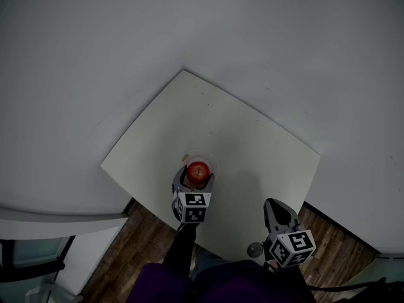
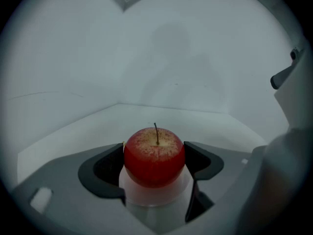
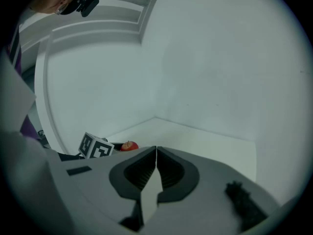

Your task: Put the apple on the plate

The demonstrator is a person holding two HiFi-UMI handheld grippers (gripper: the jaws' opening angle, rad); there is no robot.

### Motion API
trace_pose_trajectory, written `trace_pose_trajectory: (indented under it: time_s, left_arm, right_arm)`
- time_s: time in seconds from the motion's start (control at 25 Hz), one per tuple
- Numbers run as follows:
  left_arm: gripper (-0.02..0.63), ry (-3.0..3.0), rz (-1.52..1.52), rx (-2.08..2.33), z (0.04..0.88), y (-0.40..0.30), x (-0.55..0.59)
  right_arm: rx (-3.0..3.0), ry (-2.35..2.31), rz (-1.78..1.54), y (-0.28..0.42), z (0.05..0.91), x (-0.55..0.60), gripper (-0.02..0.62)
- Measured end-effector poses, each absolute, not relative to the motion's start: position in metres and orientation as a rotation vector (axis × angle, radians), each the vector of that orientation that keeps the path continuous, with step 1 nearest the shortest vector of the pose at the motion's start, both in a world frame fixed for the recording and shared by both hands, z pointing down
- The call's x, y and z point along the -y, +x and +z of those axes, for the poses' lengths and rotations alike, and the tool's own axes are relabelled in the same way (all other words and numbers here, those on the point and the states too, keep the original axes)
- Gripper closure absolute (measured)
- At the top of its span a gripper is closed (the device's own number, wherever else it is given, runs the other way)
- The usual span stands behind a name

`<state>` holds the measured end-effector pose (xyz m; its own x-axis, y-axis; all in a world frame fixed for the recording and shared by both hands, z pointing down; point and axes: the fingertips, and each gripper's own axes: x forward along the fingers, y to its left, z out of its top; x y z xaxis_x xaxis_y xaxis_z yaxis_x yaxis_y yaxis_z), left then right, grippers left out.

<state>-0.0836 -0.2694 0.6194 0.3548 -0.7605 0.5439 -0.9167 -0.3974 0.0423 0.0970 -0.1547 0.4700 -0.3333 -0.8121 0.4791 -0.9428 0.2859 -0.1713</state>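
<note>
Looking down on the pale table [image 1: 252, 144], I find the apple [image 1: 198, 171] toward its near left part, sitting stem-up on a small white plate [image 1: 214, 164]. The left gripper [image 1: 194, 180] reaches in from the near side, one jaw on each side of the fruit.

From that gripper's own view the apple [image 2: 154, 155] fills the gap. Both dark pads lie against its flanks, so the jaws stand wide and look closed on it. The plate [image 2: 156, 197] shows as a pale disc directly below. The fruit's underside seems to meet the disc, though I cannot be sure its weight is fully down.

The right gripper [image 1: 278, 212] hangs well off to the right, over the near edge of the table. Its jaws [image 3: 156, 168] are pressed together with nothing between them. It is much the farther of the two and has no part in this.

To my eye the placing is all but done. What counts now is that the apple lies straight ahead of the left jaws and squarely over the plate. The likely next move is to spread the jaws and draw them back toward the near side. A round apple may roll if one pad lets go before the other, and the low jaws could nudge the plate's rim on the way out.
</note>
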Motion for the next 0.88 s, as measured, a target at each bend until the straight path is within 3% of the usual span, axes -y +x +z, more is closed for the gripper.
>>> trace_pose_trajectory:
  time_s: [0.88]
  left_arm:
    - [0.184, 2.314, 0.62, 1.45, 0.607, -0.084, 0.261]
  right_arm:
    - [2.251, 1.606, 0.611, 0.097, 0.469, 0.153, 0.583]
